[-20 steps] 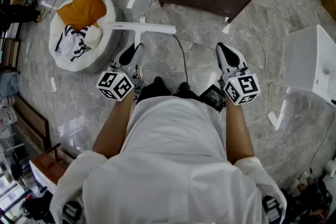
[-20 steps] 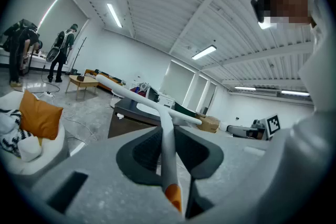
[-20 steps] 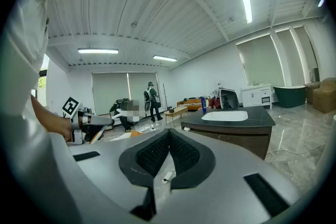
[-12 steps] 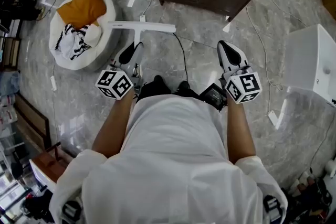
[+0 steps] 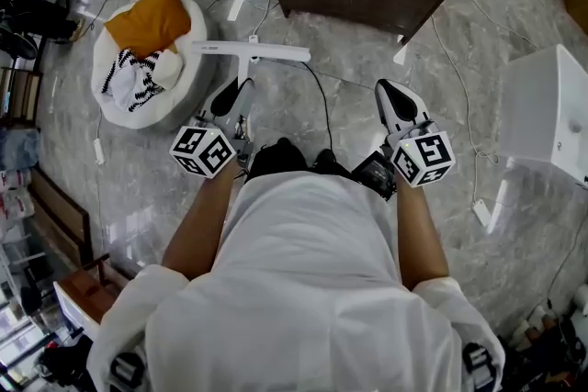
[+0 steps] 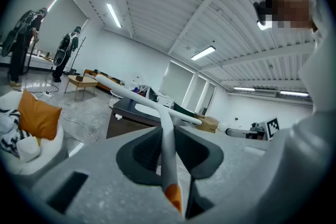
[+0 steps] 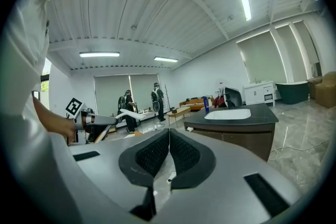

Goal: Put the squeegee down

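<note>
White T-shaped squeegee (image 5: pixel 250 51) in left tool (image 5: pixel 237 93)

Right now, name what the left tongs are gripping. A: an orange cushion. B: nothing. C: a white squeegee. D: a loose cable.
C: the left tongs are closed on the handle of the white squeegee, whose crossbar sticks out ahead of them above the floor.

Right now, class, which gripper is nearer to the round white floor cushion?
Left. The left gripper, shut on the squeegee, is just right of the cushion in the head view. The right gripper, shut and empty, is much farther to the right.
</note>
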### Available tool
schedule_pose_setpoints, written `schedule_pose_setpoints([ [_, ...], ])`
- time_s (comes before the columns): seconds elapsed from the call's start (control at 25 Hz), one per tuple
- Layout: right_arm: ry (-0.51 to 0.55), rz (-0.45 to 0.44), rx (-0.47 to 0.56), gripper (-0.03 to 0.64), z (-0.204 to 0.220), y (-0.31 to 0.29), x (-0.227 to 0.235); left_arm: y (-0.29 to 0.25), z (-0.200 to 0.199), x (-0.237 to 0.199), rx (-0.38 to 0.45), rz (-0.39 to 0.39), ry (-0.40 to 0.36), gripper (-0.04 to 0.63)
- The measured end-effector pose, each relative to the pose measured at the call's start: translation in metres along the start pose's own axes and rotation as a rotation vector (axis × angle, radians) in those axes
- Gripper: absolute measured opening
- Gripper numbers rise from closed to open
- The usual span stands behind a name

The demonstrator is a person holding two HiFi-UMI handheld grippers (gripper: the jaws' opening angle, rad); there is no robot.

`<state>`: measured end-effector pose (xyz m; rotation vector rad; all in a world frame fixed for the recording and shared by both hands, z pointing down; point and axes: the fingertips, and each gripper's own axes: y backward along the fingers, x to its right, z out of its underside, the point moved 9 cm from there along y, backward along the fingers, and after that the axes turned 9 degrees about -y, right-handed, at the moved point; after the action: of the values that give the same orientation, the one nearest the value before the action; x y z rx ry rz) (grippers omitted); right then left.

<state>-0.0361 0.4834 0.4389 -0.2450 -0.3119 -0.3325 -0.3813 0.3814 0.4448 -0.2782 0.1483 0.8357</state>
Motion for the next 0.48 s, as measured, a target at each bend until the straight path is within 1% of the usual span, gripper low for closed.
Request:
schedule_pose_setpoints([
  [0.24, -0.027, -0.009, -0.019, 0.015, 0.008, -0.006, -0.005, 0.007, -0.001, -0.002, -0.013, -0.007, 0.012, 0.084],
  [0.48, -0.039, -0.03, -0.051, 0.015, 0.016, -0.017, -0.009, 0.013, 0.01, -0.008, -0.023, -0.02, 0.054, 0.084],
])
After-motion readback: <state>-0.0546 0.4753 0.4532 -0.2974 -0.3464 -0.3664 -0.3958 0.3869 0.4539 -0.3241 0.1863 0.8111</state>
